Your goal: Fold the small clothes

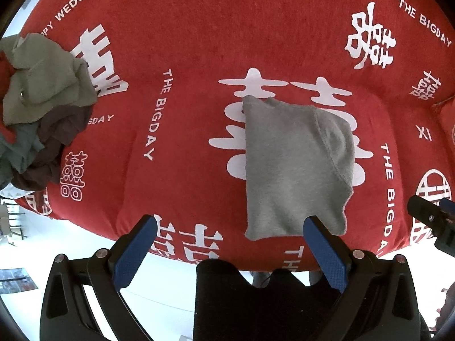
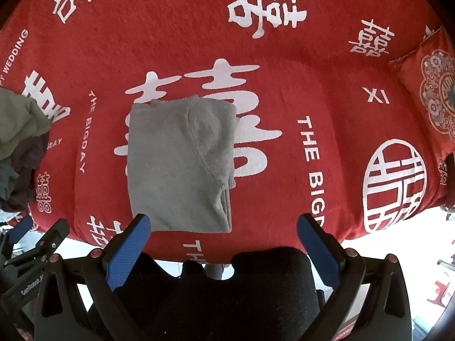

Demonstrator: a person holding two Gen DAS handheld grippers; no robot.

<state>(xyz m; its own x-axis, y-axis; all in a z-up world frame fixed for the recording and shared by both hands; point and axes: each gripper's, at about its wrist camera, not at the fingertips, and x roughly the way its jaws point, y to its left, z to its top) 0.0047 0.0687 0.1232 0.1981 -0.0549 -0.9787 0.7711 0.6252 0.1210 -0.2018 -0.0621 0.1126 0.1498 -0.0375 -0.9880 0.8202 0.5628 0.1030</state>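
Our left gripper [image 1: 229,244] has its blue-padded fingers [image 1: 133,253] spread wide apart with nothing between them, hovering above the near edge of the red bedspread [image 1: 184,42]. Our right gripper [image 2: 223,241] matches it, fingers [image 2: 129,250] well apart and empty. Just ahead of both sets of fingertips lies the grey garment [image 2: 176,164], folded into a narrow upright rectangle flat on the spread; in the left wrist view it sits toward the right finger, whose tip overlaps its near hem, while in the right wrist view it sits toward the left finger, whose tip overlaps its near corner. We cannot tell whether either tip touches the cloth. A seamed sleeve is tucked over its right half. Far off to the left of the fingers a pile of unfolded clothes [image 1: 37,108], olive, brown and teal, rests at the bedspread's edge. Off to the far right sits a red patterned cushion [image 2: 429,91].
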